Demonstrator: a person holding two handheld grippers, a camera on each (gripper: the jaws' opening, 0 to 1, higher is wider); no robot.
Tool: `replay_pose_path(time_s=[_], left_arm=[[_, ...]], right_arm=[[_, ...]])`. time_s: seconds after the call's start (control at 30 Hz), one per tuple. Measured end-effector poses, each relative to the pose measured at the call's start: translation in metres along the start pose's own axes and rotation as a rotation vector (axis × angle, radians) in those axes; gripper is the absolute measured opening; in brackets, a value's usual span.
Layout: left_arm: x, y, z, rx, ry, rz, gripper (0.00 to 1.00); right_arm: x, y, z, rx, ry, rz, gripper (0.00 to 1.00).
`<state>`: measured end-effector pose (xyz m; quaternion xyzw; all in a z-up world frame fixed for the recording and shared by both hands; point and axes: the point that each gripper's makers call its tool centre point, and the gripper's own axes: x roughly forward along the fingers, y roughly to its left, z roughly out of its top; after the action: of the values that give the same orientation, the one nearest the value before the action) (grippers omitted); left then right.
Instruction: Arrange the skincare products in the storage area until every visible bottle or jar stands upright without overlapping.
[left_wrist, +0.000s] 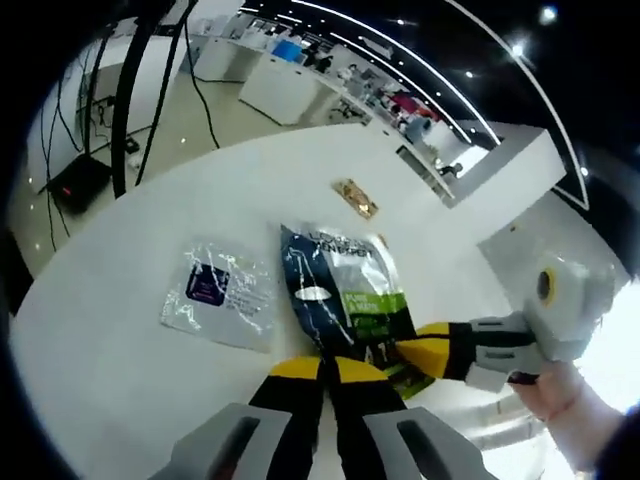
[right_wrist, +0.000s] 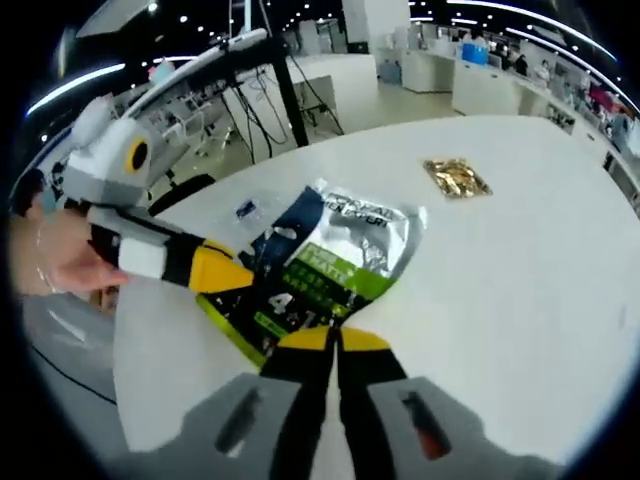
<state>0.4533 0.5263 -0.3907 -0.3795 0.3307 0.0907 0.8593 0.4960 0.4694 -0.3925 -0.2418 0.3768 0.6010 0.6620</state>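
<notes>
pouch: the dark foil pouch (left_wrist: 340, 290) lies flat on the white table (left_wrist: 120, 370), soft, light, probably slippery.
left gripper (left_wrist: 322, 372): jaws closed on its near edge.
right gripper (right_wrist: 332, 342): jaws pinching the opposite edge.
hold: flat seam edges.

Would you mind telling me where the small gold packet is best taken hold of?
The small gold packet lies flat and alone on the white table, beyond the blue and green pouch. I would bring a claw down from above and pinch one short end, since its flat pose leaves only thin edges to grip.
</notes>
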Motion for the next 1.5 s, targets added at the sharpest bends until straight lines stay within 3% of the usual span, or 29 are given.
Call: replay_pose_path(time_s=[0.17, 0.3, 0.4, 0.53, 0.63, 0.73, 0.87, 1.03, 1.23, 1.37, 1.5], left_arm=[[-0.007, -0.003, -0.006, 0.08, 0.006, 0.03, 0.02], [-0.02, -0.015, -0.009, 0.092, 0.012, 0.018, 0.02], [-0.034, -0.024, -0.002, 0.186, -0.037, 0.022, 0.01], [-0.058, -0.039, 0.001, 0.233, -0.062, 0.012, 0.01], [-0.076, -0.054, 0.004, 0.257, -0.104, -0.021, 0.01], [-0.097, -0.069, 0.0, 0.273, -0.136, -0.052, 0.01], [-0.112, -0.074, -0.009, 0.327, -0.153, -0.041, 0.01], [-0.12, -0.079, -0.019, 0.382, -0.165, -0.026, 0.01], [-0.123, -0.084, -0.03, 0.395, -0.181, -0.025, 0.01], [-0.123, -0.092, -0.04, 0.412, -0.176, -0.068, 0.01], [-0.118, -0.099, -0.051, 0.416, -0.146, -0.104, 0.01]], right_arm=[[0.003, 0.005, 0.002, 0.004, -0.022, 0.005, 0.02], [-0.011, 0.016, -0.009, -0.024, -0.014, -0.017, 0.02], [-0.03, 0.027, -0.002, -0.007, -0.075, -0.029, 0.02], [-0.057, 0.039, 0.01, 0.094, -0.163, -0.037, 0.03], [-0.079, 0.045, 0.016, 0.103, -0.218, -0.063, 0.03], [-0.105, 0.057, 0.019, 0.075, -0.283, -0.105, 0.03], [-0.126, 0.076, 0.015, 0.099, -0.341, -0.121, 0.03], [-0.141, 0.093, 0.008, 0.145, -0.398, -0.143, 0.03], [-0.155, 0.107, -0.007, 0.211, -0.445, -0.184, 0.03], [-0.167, 0.114, -0.014, 0.278, -0.509, -0.2, 0.03], [-0.171, 0.111, -0.027, 0.309, -0.511, -0.228, 0.03]])
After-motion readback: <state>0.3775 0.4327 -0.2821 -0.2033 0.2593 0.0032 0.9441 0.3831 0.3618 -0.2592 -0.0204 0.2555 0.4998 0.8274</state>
